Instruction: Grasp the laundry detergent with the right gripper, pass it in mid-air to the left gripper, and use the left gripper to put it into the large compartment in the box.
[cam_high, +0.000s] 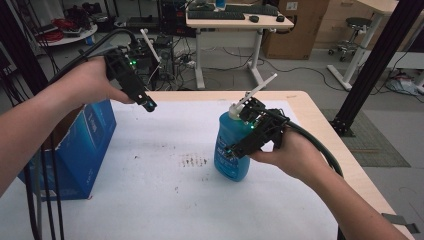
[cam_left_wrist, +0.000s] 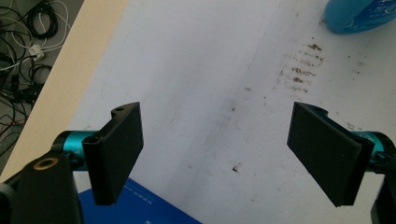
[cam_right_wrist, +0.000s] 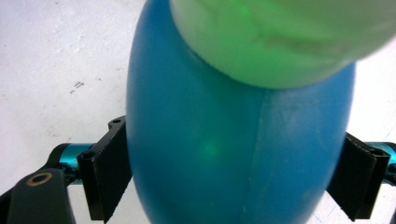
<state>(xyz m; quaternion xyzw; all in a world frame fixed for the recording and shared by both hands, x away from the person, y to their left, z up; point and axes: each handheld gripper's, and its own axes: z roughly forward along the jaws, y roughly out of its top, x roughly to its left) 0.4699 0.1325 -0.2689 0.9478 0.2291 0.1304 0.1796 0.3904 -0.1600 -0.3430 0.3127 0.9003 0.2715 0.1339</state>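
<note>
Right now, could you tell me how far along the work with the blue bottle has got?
Done: the right gripper is closed on the blue bottle, which stands upright on the white table cover. In hand: that grip. Left: the left gripper is open and holds nothing, above the blue cardboard box, so any move of the bottle seems not yet begun.

Blue bottle (cam_high: 231, 147) upright on table (white pump top).

Dim, cool and even in the high view — soft shadows only. Washed out at twelve o'clock in the left gripper view. Badly blurred up close on the blue bottle (cam_right_wrist: 233, 154) — green-lit pale cap (cam_right_wrist: 280, 37) at twelve o'clock.
</note>
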